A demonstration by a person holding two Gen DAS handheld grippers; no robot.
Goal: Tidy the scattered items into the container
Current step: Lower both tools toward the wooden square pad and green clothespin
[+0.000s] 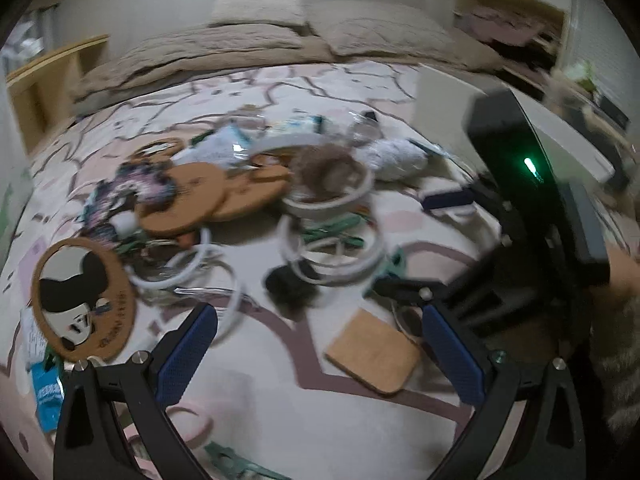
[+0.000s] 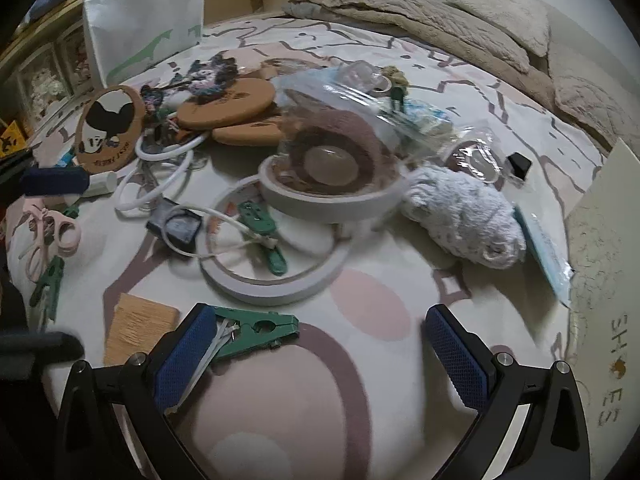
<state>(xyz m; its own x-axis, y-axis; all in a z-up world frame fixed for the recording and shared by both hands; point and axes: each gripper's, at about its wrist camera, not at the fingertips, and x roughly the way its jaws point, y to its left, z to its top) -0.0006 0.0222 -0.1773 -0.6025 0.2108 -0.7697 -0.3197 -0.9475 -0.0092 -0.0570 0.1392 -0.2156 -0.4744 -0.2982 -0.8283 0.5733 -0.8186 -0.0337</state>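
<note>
Left gripper (image 1: 320, 354): held low over the patterned bedspread (image 1: 280, 380), pointing toward the clutter. Its 2 blue-padded fingers (image 1: 186, 354) stand wide apart with nothing between them. A tan square cork coaster (image 1: 372, 350) lies flat on the bedspread between the finger lines, nearer the right-hand pad, touching neither.

Right gripper (image 2: 320, 354): likewise held low and level, fingers spread wide, gripping nothing. A green plastic clip with a white cable tie (image 2: 256, 332) lies on the bedspread against the inner face of the left-hand pad (image 2: 182, 354); whether it actually touches cannot be told. In the left wrist view the right gripper's black body (image 1: 516, 184) stands at the right, with a green light showing.

Scattered items: 2 round cork coasters (image 2: 228, 108) overlap at the rear; an oval cork plaque with a black-and-white figure (image 2: 110, 124) lies to their left; white plastic rings (image 2: 160, 176), a white tape roll (image 2: 332, 196), a white fluffy yarn bundle (image 2: 460, 220) and pink scissors (image 2: 52, 236) lie around the middle.

Container: a cream box lettered "SHOES" (image 2: 604, 320) stands at the right edge of the right wrist view, just beside the yarn bundle. The left wrist frame is blurred.
</note>
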